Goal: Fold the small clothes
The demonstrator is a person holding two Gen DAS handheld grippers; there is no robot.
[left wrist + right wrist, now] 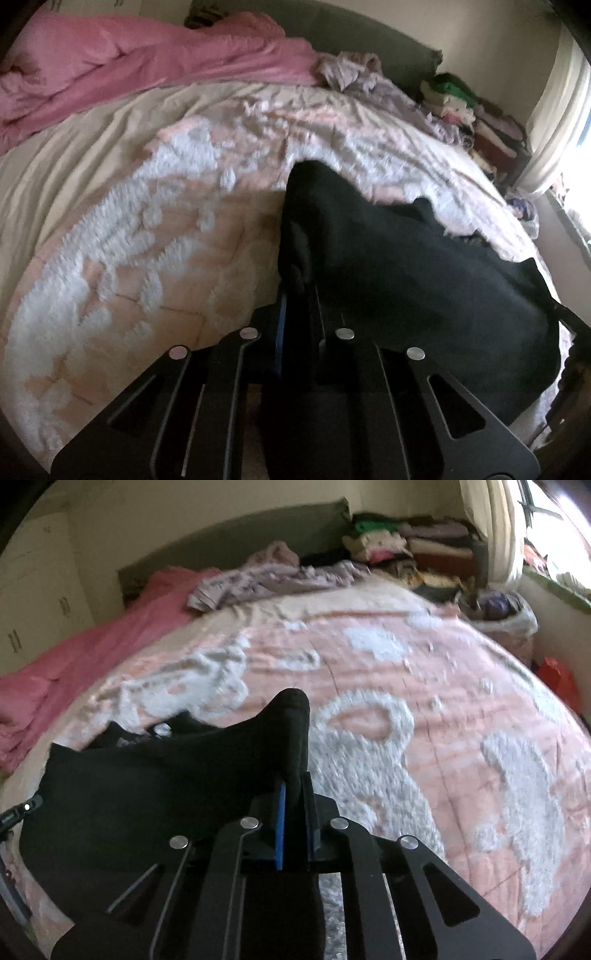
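Note:
A black garment (424,266) lies on the pink and white bedspread (166,229). In the left wrist view my left gripper (301,291) is shut on the garment's left edge, and a fold of black cloth stands up above the fingers. In the right wrist view the same black garment (129,786) spreads to the left, and my right gripper (293,786) is shut on its right edge, with a peak of cloth sticking up past the blue pads. The other gripper's tip (22,808) shows at the far left edge.
A pink blanket (129,62) is bunched at the head of the bed, with a crumpled lilac cloth (266,579) beside it. Stacked folded clothes (406,542) stand at the far corner by a curtain (495,528). A red object (557,679) sits off the bed's right side.

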